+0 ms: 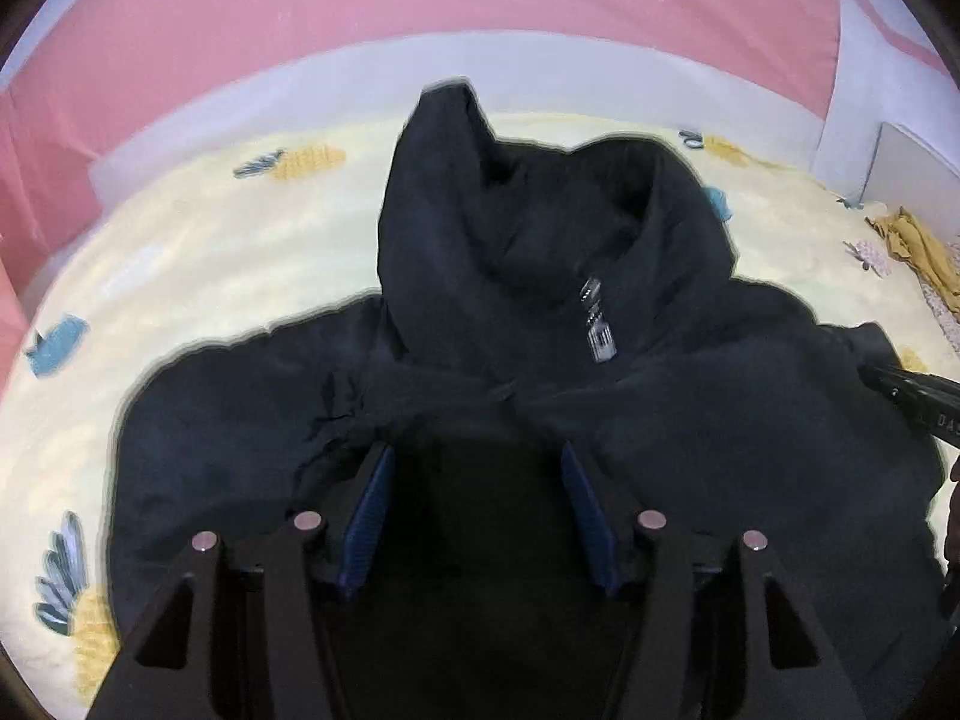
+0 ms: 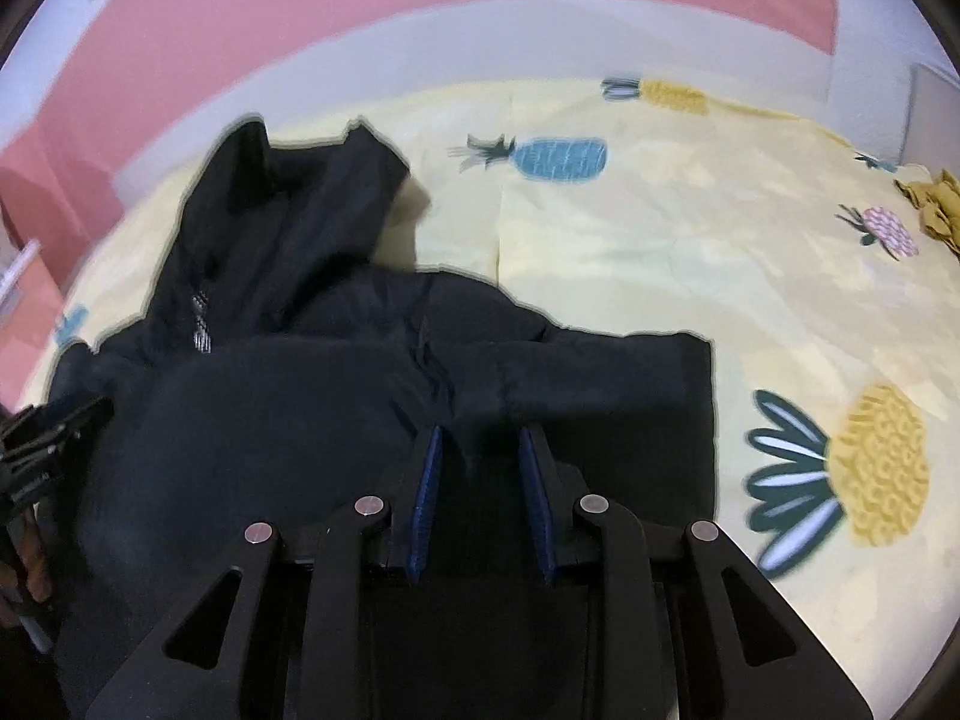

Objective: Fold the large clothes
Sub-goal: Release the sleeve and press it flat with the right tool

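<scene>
A black puffy jacket (image 1: pixel 540 252) lies on the yellow pineapple-print bed sheet (image 1: pixel 210 252), its collar and zipper pull pointing away from me. My left gripper (image 1: pixel 474 450) sits low over the jacket's near part, with dark fabric bunched between its blue pads (image 1: pixel 372 510); it is shut on that fabric. In the right wrist view the jacket (image 2: pixel 270 408) spreads to the left, one sleeve end reaching right. My right gripper (image 2: pixel 480 432) is shut on a fold of the jacket. Each gripper also shows at the other view's edge: the right gripper (image 1: pixel 918 402), the left gripper (image 2: pixel 42 450).
A crumpled mustard-yellow cloth (image 1: pixel 918 246) (image 2: pixel 936 204) lies at the bed's far right. A pink and white wall (image 1: pixel 420 0) runs behind the bed. A white panel (image 1: pixel 912 168) stands at the right. Bare sheet (image 2: pixel 660 252) stretches right of the jacket.
</scene>
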A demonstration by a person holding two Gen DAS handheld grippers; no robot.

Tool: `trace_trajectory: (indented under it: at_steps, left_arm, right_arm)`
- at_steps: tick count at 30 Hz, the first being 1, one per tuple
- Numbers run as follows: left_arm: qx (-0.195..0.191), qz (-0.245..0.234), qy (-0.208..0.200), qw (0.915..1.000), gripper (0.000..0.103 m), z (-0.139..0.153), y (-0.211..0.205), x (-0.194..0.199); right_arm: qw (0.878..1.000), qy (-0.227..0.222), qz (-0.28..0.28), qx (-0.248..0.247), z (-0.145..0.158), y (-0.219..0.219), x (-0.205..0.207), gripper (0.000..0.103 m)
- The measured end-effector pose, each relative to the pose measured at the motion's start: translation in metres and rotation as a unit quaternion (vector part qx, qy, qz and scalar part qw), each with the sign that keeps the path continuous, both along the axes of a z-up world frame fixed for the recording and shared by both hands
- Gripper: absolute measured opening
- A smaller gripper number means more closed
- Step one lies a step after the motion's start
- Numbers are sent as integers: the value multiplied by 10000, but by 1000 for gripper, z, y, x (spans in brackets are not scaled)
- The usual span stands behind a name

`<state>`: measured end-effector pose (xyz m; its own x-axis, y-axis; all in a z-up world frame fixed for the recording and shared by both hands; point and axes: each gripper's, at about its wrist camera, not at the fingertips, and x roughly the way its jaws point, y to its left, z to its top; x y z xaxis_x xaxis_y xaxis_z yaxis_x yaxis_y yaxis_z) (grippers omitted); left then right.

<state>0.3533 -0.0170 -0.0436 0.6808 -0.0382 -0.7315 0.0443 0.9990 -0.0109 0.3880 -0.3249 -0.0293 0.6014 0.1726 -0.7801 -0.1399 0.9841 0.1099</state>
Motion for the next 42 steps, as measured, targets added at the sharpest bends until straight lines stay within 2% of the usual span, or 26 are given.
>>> trace_trajectory:
  at_steps: [2,4,7,9,11,14,16,19,21,22,26,31,35,38,42]
  left_arm:
    - [-45,8,-107,9999,62,-9,2,0]
    - [65,-1,-171,9998,63,-12,-2,-1]
    - [67,-2,-120,9999,63,-9,-2,0]
    - [-33,31,-89,9999,61,2,1,-4]
    - [-185,65,-164,9997,60,20,7,-16]
    - [-228,-74,-492,9985,60,44,12,-49]
    - [-339,-237,-669,9969,60,52,13,-71]
    - [-177,-342,-544,9978,60,40,6,-74]
    - [-53,-233,-188,9995,60,17,4,-62]
    - [-144,-210,3,9997,60,5,6,-55]
    - [-170,-182,10,9997,62,-7,5,-52]
    - [-149,-176,15,9997,64,-9,2,-52]
    - [-232,-66,39,9997,63,10,9,-73]
    - [-213,-3,-147,9997,63,29,16,-95]
    - [-424,74,-371,9984,63,53,27,-131]
  right_arm:
    - [10000,-7,-41,-19,-9,3,0,27]
    - [9998,-119,-76,-157,-14,7,-3,27]
    - [9996,-98,-82,-269,-12,9,-1,27]
    - [9993,-153,-132,-326,4,8,-9,27]
    - [9989,-408,-28,-248,23,10,-26,27]
    - [9978,-646,156,-64,43,13,-55,27]
    - [9969,-680,383,33,46,21,-73,27]
    - [9972,-486,559,98,31,34,-79,27]
    - [9980,-138,620,-3,5,46,-72,27]
    - [9980,-63,629,-62,-5,50,-66,27]
    - [9986,-52,508,109,-18,50,-60,27]
    - [9985,-96,507,-163,-18,60,-62,27]
    - [9994,91,326,-10,2,50,-68,27]
    - [9997,-125,199,-13,25,44,-90,27]
    - [9992,-341,164,148,53,42,-127,27]
